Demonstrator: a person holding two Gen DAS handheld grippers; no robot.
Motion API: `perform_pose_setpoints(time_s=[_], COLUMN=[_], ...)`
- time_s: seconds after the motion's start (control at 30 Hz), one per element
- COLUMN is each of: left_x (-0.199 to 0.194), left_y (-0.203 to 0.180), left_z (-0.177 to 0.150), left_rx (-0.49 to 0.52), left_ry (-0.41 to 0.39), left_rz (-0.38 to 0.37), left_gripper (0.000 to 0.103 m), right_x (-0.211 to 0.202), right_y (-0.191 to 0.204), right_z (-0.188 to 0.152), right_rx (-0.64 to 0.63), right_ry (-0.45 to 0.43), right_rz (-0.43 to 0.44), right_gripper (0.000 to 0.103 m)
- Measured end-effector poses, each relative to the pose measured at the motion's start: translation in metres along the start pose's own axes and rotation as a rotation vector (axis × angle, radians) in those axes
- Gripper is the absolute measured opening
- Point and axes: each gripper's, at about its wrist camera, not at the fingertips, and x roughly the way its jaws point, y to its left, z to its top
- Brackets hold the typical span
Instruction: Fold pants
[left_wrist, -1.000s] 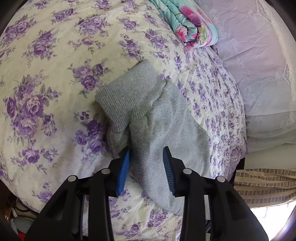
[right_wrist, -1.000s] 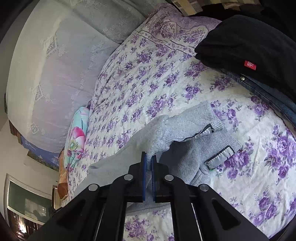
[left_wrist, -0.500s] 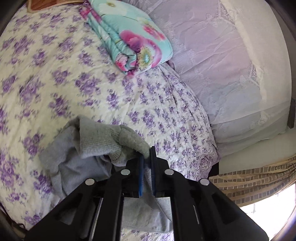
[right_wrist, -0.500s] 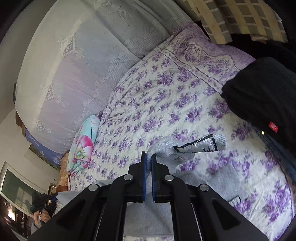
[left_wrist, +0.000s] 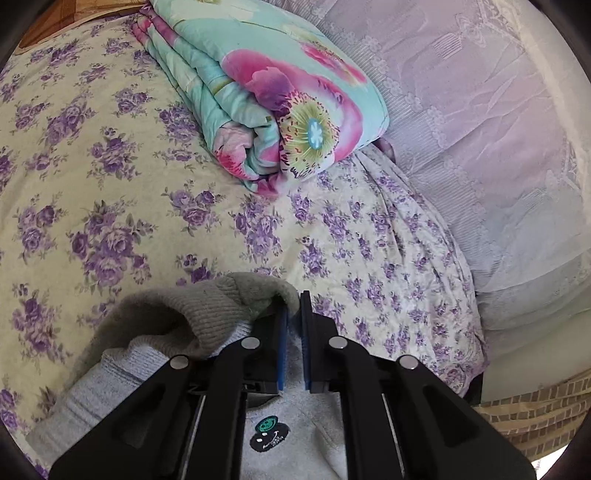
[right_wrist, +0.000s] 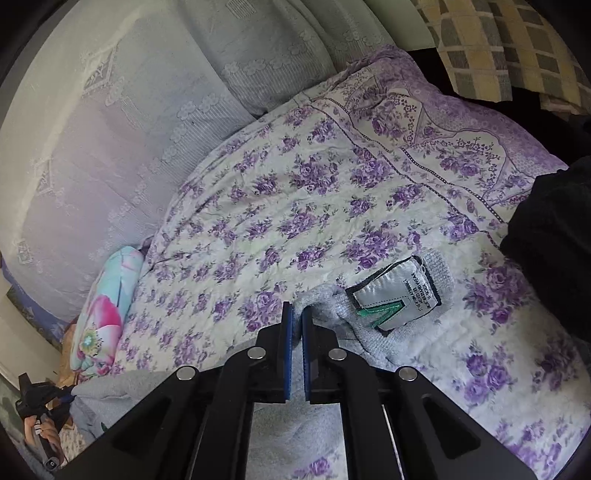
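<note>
Between the blue pads of the left gripper sits a fold of the grey pants: the jaws are clamped on the ribbed cuff, which bunches up just left of the fingertips, while the rest of the garment hangs down beneath the gripper, a small dark embroidered patch showing on the cloth below the jaws. Ahead of this gripper lies the bed with its cream cover printed in purple roses, and beyond that, further ahead, a folded turquoise quilt with big pink flowers. To the upper right of the gripper hangs a pale lace curtain.

The right gripper is likewise closed on the pants, its pads pinching the grey fabric at the waistband edge. Just to the right of its fingertips the waistband is turned out, showing a white sewn-in label with a green mark. More grey cloth trails below and to the left of this gripper. Far off to its lower left the other gripper appears small, with a hand on it. Dark clothing lies well to the right on the bed.
</note>
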Motion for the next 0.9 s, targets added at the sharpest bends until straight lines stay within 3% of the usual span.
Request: perform_pose_setpoints(time_s=[0.17, 0.23, 0.3, 0.43, 0.6, 0.7, 0.77, 0.9], left_x=[0.034, 0.050, 0.064, 0.078, 0.064, 0.037, 0.018, -0.012], left_y=[0.010, 0.017, 0.026, 0.037, 0.033, 0.026, 0.023, 0.032], left_z=[0.009, 0.009, 0.009, 0.010, 0.013, 0.013, 0.012, 0.009], left_rx=[-0.039, -0.050, -0.068, -0.085, -0.095, -0.058, -0.018, 0.024], left_ry=[-0.007, -0.010, -0.001, 0.010, 0.020, 0.005, -0.017, -0.028], left_rz=[0.018, 0.041, 0.067, 0.085, 0.011, -0.049, -0.050, -0.014], left_gripper=[0.006, 0.006, 0.006, 0.009, 0.011, 0.023, 0.045, 0.048], right_x=[0.039, 0.052, 0.058, 0.043, 0.023, 0.009, 0.009, 0.023], right_y=[0.010, 0.012, 0.011, -0.001, -0.024, -0.046, -0.058, -0.064], right_z=[-0.006, -0.009, -0.011, -0.009, -0.014, -0.024, -0.032, -0.046], right_rx=[-0.091, -0.131, -0.140, -0.081, 0.036, 0.153, 0.226, 0.298], right_ry=[-0.017, -0.011, 0.001, -0.037, 0.054, 0.099, 0.154, 0.228], right_rz=[-0.081, -0.100, -0.118, -0.102, -0.088, -0.086, -0.062, -0.004], right_gripper=[0.007, 0.019, 0.048, 0.048, 0.046, 0.046, 0.046, 0.046])
